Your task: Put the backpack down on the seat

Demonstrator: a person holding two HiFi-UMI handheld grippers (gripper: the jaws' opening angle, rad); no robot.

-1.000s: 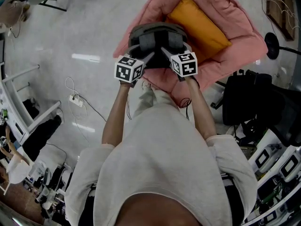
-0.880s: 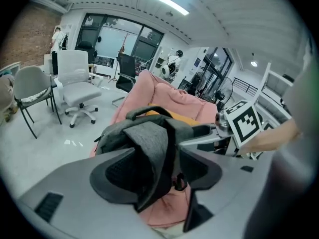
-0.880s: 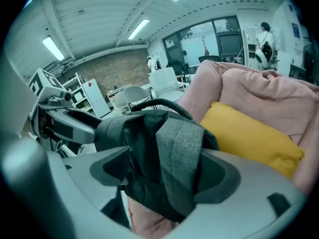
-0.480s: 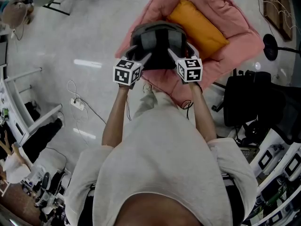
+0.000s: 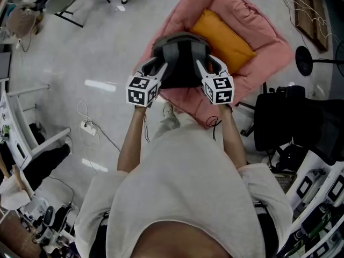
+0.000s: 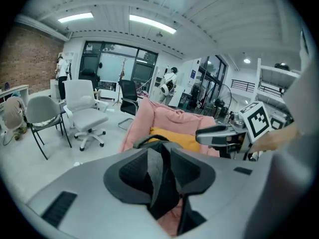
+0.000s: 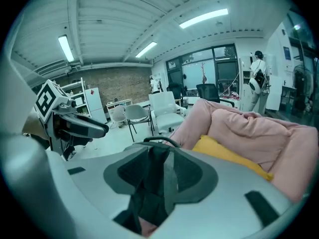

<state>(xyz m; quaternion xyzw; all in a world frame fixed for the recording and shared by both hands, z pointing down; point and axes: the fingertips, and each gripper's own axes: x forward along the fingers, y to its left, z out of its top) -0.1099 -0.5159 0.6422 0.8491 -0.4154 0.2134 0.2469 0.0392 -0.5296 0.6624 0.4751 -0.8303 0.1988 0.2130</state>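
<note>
Left gripper (image 5: pixel 157 67) and right gripper (image 5: pixel 207 65), just closing, clamp backpack (image 5: pixel 180 57) over seat (image 5: pixel 269 43) holding cushion (image 5: pixel 226 35).

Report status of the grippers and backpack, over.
Just closed on backpack straps: left gripper, right gripper. Backpack over pink seat. Behind it, orange cushion, not blocking.

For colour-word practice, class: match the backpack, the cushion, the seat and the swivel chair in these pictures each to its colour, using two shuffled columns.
Things:
1. backpack
2. cushion
3. seat
4. swivel chair

Colours:
A. white
B. pink
C. dark grey
D. orange

Pairs: 1-C; 2-D; 3-B; 4-A
</note>
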